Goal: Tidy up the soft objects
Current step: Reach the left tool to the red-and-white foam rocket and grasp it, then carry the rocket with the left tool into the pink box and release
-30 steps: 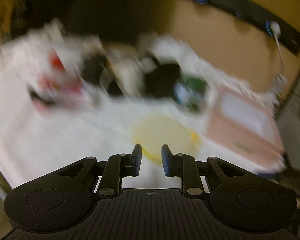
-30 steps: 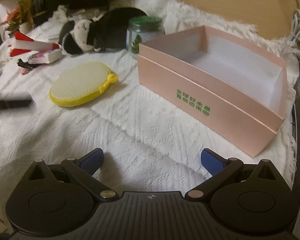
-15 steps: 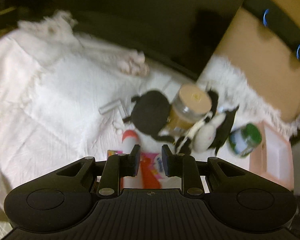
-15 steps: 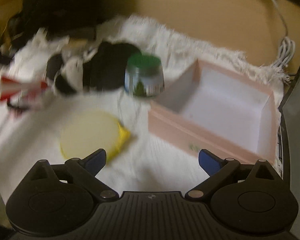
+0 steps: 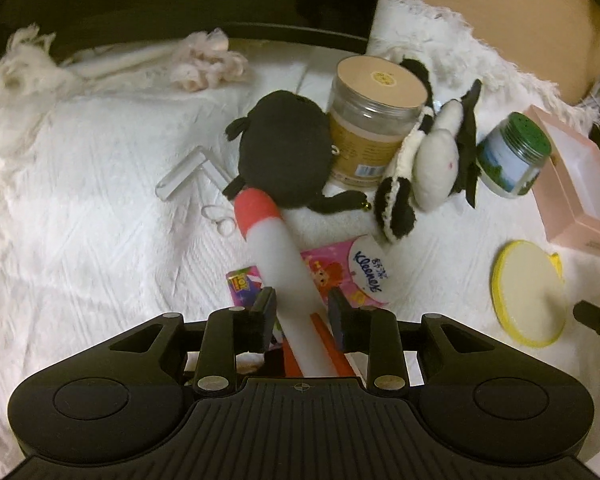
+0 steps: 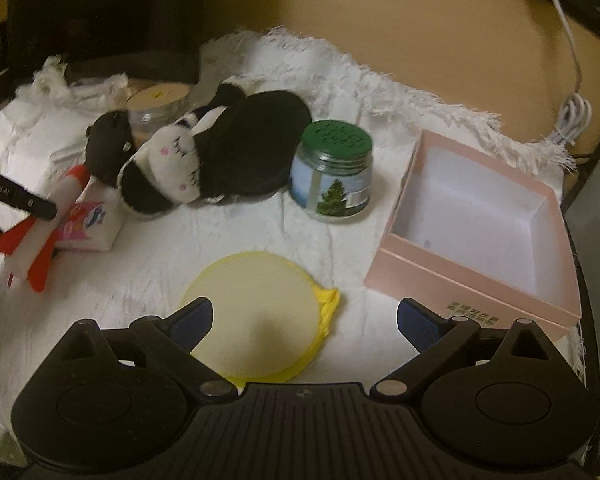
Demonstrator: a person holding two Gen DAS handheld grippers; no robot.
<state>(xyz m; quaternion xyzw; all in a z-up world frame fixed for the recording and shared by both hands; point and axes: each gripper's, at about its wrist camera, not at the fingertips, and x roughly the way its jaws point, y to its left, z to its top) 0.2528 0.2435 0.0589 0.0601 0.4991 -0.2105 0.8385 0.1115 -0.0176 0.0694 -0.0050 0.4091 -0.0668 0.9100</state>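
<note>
Where blur and far view stood second ago, now left gripper (image 5: 302, 312) straddling rocket (image 5: 278, 256), jaws parted, not yet clenched; right gripper (image 6: 304, 320) wide, released, over yellow pad (image 6: 256, 312). Likely grasp next, box (image 6: 480, 292) empty.

A white textured cloth with fringed edges (image 6: 372, 92) covers the surface. On it stand a clear jar with a tan lid (image 5: 374, 120) and a green-lidded glass jar with a tree label (image 6: 332, 172). A pink tissue pack (image 5: 352, 268), apparently Kleenex, lies nearby.
</note>
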